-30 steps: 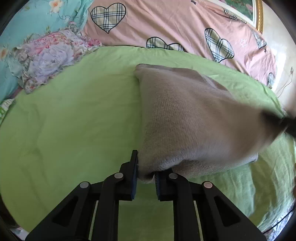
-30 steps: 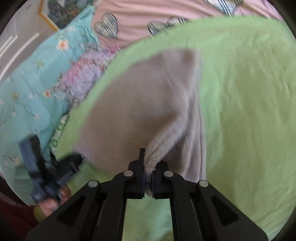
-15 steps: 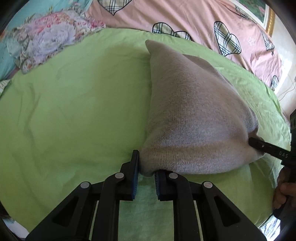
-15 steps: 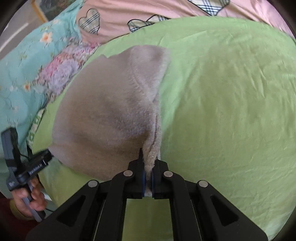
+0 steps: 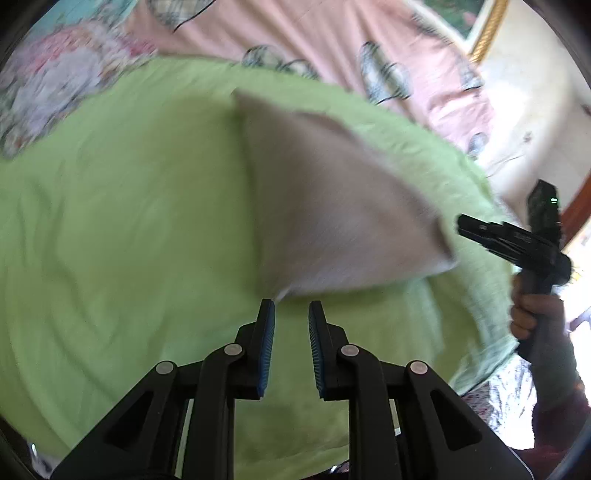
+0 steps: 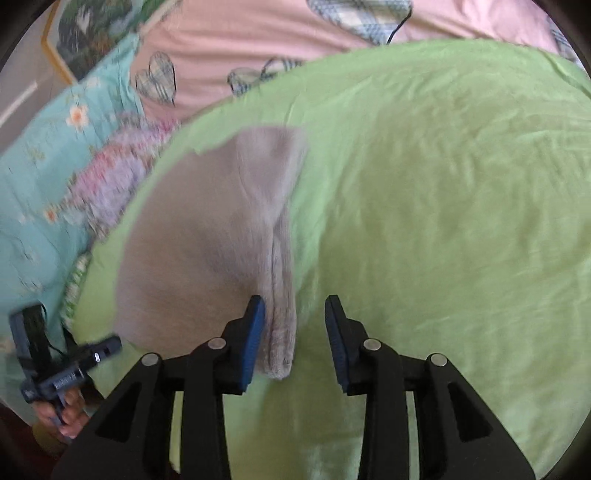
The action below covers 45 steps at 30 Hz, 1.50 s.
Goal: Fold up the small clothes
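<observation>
Folded grey knit garment (image 5: 332, 206) lying on the green blanket (image 5: 118, 229) that covers the bed, seen from both wrist cameras. The garment sits near the blanket's middle, its long folded edge toward the pink heart-print quilt (image 5: 295, 33) and a narrow doubled hem trailing toward the right-hand camera.

Left tool (image 5: 291, 314): jaws opening, blue pads apart, nothing between them; the garment's near corner lies just beyond the tips, clear of both pads. Right tool (image 6: 295, 314): jaws opening and standing wider; the doubled hem lies between the pads, close against the left-hand pad but not pinched.

Handling. The knit appears soft, light and limp: it sags, creases and keeps no shape of its own, so a pinch at one point would likely stretch or drag it. It looks fuzzy rather than slippery and is in no way fragile. The best holds are judged to be the thick doubled hem and the corners, one per tool, well apart.

Pose. Both tools point steeply down toward the garment from the near edge of the blanket. Each handle is gripped by a hand (image 5: 532, 314), seen from the opposite camera to either side of the garment.
</observation>
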Each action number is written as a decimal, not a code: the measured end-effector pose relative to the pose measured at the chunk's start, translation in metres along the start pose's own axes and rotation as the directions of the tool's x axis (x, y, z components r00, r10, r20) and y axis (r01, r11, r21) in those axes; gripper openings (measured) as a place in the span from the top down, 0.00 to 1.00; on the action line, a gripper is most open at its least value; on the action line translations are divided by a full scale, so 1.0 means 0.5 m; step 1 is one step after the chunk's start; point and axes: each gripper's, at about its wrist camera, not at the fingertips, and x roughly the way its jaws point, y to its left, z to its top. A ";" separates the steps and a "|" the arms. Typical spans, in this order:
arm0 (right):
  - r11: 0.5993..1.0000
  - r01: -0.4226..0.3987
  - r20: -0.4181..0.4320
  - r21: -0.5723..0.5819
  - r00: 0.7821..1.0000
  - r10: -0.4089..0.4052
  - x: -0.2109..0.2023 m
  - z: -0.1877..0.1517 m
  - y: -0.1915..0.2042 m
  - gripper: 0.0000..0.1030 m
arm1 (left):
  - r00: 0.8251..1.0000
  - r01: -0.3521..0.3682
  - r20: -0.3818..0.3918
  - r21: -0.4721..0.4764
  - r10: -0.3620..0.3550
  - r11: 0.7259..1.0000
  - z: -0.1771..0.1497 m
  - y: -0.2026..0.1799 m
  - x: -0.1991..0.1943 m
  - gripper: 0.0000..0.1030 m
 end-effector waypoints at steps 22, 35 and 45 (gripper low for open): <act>0.989 0.016 -0.093 -0.148 0.995 -0.030 0.251 0.105 0.130 0.69 | 0.996 -0.085 0.008 0.089 0.085 0.992 0.204 -0.013 0.221 0.98; 0.983 -0.091 -0.009 -0.160 0.996 0.091 0.047 -0.014 0.149 0.66 | 0.997 -0.002 0.075 0.123 -0.007 0.992 0.057 -0.060 0.055 0.95; 0.994 0.004 -0.092 -0.110 0.996 -0.015 0.104 -0.071 0.093 0.68 | 0.998 -0.056 -0.019 0.090 0.058 0.994 -0.015 -0.048 0.120 0.94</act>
